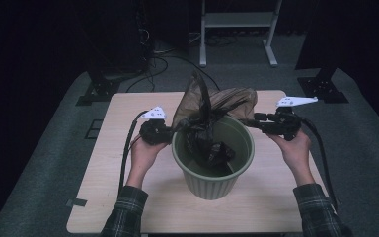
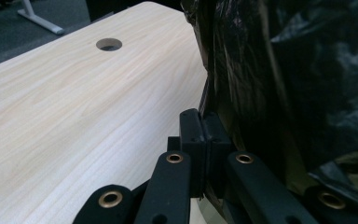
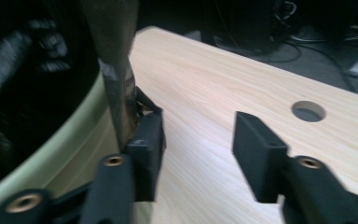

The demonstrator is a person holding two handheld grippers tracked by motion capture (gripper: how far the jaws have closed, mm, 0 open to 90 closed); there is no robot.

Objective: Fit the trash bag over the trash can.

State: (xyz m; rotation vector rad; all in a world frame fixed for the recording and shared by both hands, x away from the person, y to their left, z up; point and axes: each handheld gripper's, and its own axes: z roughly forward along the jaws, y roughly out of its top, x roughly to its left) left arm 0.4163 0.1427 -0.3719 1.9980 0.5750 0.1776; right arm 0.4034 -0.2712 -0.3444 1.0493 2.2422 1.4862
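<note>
A pale green ribbed bin [image 1: 212, 182] stands mid-table, with a dark plastic bag [image 1: 212, 106] partly stuffed inside and partly billowing above its far rim. At the bin's left rim my left gripper [image 1: 173, 131] is shut on the bag's edge; in the left gripper view the pads [image 2: 204, 135] pinch the film of the bag [image 2: 279, 70]. My right gripper [image 1: 254, 121] is at the bin's right rim. In its own view the jaws [image 3: 198, 133] stand apart over bare table, and a strip of bag [image 3: 116, 56] hangs against the left pad beside the bin's rim [image 3: 51, 154].
The light wooden table [image 1: 128, 113] has a round cable hole near each gripper [image 2: 108, 44] [image 3: 308, 111]. Behind it stand a white desk frame [image 1: 237, 19] and two black stand bases [image 1: 96, 91] [image 1: 323, 86] on grey carpet, with cables.
</note>
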